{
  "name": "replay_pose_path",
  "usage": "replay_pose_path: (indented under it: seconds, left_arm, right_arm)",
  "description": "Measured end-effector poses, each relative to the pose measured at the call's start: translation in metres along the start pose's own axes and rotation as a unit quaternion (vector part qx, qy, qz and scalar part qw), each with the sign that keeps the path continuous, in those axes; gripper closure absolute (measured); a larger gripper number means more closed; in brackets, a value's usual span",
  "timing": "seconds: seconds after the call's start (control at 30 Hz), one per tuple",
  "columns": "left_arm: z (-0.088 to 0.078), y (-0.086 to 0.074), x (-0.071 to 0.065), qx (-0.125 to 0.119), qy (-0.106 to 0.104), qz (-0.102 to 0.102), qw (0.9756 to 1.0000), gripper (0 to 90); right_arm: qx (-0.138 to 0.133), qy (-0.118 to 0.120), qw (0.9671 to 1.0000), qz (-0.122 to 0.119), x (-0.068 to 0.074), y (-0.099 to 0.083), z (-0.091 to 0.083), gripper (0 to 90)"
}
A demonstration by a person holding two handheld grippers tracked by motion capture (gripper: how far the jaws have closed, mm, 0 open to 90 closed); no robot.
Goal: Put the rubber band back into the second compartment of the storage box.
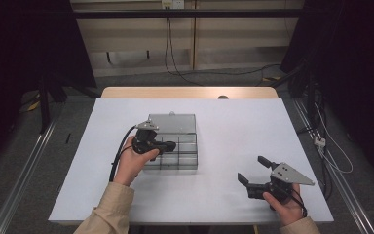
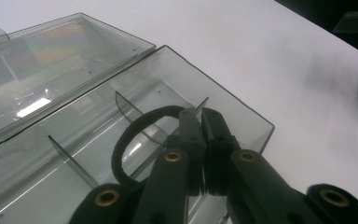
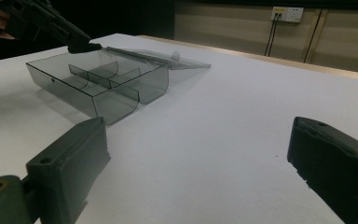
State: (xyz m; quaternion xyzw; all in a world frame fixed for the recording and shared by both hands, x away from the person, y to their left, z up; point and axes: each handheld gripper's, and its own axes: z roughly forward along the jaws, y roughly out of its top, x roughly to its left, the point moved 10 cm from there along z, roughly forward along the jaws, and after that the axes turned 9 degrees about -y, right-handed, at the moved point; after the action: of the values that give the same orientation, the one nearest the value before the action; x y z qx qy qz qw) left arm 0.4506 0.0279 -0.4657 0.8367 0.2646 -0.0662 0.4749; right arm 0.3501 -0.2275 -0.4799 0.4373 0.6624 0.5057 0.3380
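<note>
Both my left jaws pinch a thin black rubber loop [image 2: 135, 140] over the clear smoky plastic compartment box [image 2: 242, 109]; next, lower and release. Right jaws [image 1: 253, 171] idle, spread.

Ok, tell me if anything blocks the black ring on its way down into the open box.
Nothing visible does. The left gripper, fingers shut on the black ring, holds it over the clear box, whose lid lies folded back. Only the thin dividers stand below it, so it must land between them.
</note>
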Motion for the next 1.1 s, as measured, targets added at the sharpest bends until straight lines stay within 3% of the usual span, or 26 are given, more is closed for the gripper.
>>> replay_pose_path:
  seconds: [0.63,1.1]
  left_arm:
    - [0.003,0.002,0.012,-0.003,0.012,-0.004,0.9999,88.2]
    - [0.008,0.005,0.016,-0.003,0.01,-0.004,0.9999,88.1]
  right_arm:
    - [0.001,-0.001,1.0,0.0,-0.001,-0.001,-0.001,4.8]
    - [0.001,-0.001,1.0,0.002,-0.002,-0.001,-0.001,4.9]
